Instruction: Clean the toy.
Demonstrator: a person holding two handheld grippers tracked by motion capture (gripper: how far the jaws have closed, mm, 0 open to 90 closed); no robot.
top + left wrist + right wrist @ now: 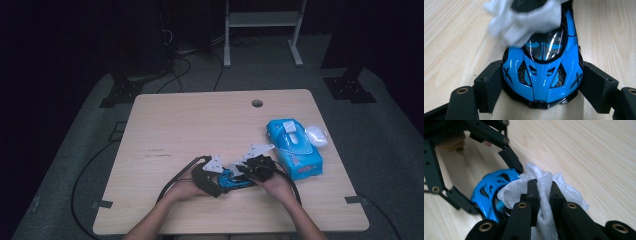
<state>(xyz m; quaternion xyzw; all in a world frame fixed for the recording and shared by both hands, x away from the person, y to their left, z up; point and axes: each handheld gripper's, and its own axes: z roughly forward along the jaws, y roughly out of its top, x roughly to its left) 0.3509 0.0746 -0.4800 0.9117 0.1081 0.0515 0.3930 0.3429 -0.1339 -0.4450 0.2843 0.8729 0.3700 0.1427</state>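
A glossy blue toy car (541,75) with black trim sits on the wooden table (200,125) near the front edge. My left gripper (541,85) is shut on the car, one black jaw pressed to each side of its nose. A crumpled white wipe (544,192) is pinched in my right gripper (543,188), which is shut on it. The wipe (524,20) lies on the car's roof and windscreen. In the high view both grippers, left (209,175) and right (257,167), meet over the car (232,181).
A blue pack of wipes (294,147) lies at the table's right, with a white object (316,135) beside it. A cable hole (257,103) sits near the far edge. Cables trail off the table's left. A white frame (262,30) stands on the floor beyond.
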